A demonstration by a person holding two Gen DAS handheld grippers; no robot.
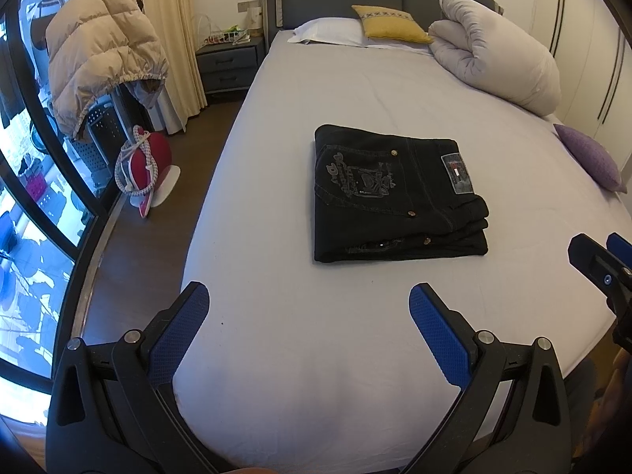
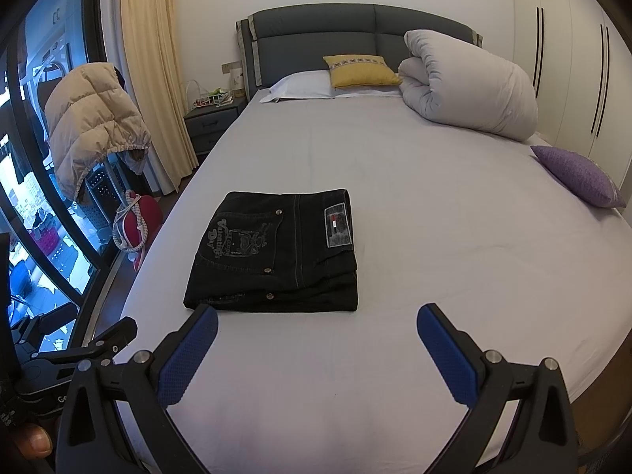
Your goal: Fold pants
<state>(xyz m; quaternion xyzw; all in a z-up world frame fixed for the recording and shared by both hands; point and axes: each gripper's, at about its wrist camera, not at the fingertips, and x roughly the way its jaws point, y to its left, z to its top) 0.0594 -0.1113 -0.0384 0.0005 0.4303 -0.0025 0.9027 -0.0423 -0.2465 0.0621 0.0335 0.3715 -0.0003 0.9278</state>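
Pants [image 1: 397, 197], black denim, lie folded into a compact stacked rectangle on the pale sheet of the bed [image 1: 355, 335], roughly midway across the mattress and toward its foot end. The top layer shows a back pocket with grey embroidered lettering [image 2: 237, 243] and a rectangular label patch [image 2: 338, 224] near the waistband, and small metal rivets dot the pocket corners. The layered edges of the fold face the cameras, slightly stepped on the right side. The left hand-held gripper [image 1: 308, 316] hovers above the sheet in front of the pants, its blue-padded fingers [image 1: 179, 333] spread wide apart and holding nothing. The right hand-held gripper [image 2: 316, 339] is likewise spread wide and empty; in its own view the left fingertip overlaps the near left corner of the pants, though whether it touches the cloth cannot be told. Part of the right hand-held gripper shows at the right edge of the left wrist view, well clear of the pants. At the head of the bed sit a white pillow [image 1: 328, 31], a yellow cushion [image 1: 389, 21] and a rolled grey duvet [image 1: 493, 51]; a purple cushion [image 1: 590, 158] rests at the right edge. Left of the bed, a beige puffer jacket [image 1: 102, 51] hangs over a rack beside the window, with a nightstand [image 1: 229, 63] next to the headboard.
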